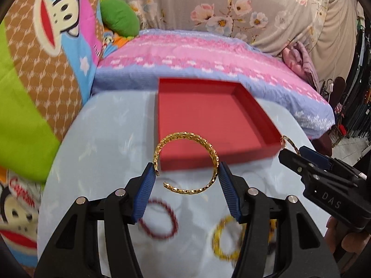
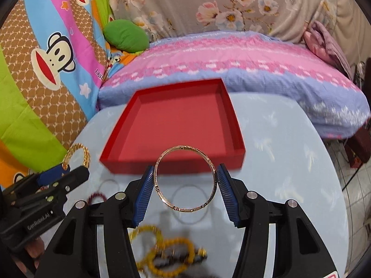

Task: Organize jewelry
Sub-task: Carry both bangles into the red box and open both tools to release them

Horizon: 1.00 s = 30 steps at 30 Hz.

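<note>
The pale blue table (image 2: 289, 162) carries an open red box (image 2: 178, 125) at its far side, empty, lying just ahead of both tongs. The left tongs (image 1: 186, 173) are clenched on an open gold cuff bangle (image 1: 185, 162); the right tongs (image 2: 185, 178) grasp a thin rose-gold bangle (image 2: 185, 178). Both rings hang over the box's near wall, about equally near. Blurred bracelets (image 2: 162, 250) remain nearest.

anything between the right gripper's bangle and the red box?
No. In the right wrist view only bare blue tabletop separates the thin bangle from the red box.
</note>
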Tool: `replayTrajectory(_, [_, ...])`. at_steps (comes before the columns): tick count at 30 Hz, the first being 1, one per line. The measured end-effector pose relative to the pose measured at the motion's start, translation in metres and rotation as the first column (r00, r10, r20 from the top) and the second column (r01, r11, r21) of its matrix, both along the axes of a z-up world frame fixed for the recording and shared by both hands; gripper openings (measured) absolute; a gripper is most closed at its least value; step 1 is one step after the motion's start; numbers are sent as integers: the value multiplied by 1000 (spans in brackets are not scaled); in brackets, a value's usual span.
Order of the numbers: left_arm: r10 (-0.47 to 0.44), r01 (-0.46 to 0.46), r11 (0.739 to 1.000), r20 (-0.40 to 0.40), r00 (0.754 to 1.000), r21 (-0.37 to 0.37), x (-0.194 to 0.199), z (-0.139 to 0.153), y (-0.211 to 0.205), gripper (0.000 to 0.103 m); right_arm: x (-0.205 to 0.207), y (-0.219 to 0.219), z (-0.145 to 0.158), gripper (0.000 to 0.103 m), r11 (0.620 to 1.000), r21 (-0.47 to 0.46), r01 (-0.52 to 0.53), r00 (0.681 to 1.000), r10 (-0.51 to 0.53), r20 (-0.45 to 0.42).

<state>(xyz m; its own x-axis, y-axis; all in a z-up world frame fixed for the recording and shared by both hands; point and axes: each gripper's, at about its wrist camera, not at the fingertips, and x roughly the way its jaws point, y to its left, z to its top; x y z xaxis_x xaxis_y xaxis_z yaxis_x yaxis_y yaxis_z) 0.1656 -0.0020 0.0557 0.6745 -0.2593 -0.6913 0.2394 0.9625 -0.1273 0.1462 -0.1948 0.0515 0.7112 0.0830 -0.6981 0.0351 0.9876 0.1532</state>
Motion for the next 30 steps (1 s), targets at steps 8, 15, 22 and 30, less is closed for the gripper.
replayTrajectory(8, [-30,30,999,-4,1000,37,108,5,-28,53,109,-5,10,53,997,-6,-76,996,76,-40])
replayTrajectory(15, [-57,61,996,-70,996,65,178,-18,-49,53,185,-6,-8,53,993,-32,-110,988,106,-116])
replayTrajectory(22, [-87,97,993,-152,985,63,224,-46,-60,53,235,-21,-38,53,990,-3,-138,967,135,-218])
replayTrajectory(30, [-102,121,990,-226,969,70,245,-70,-67,54,253,-24,-59,53,992,-34,-123,960,110,-257])
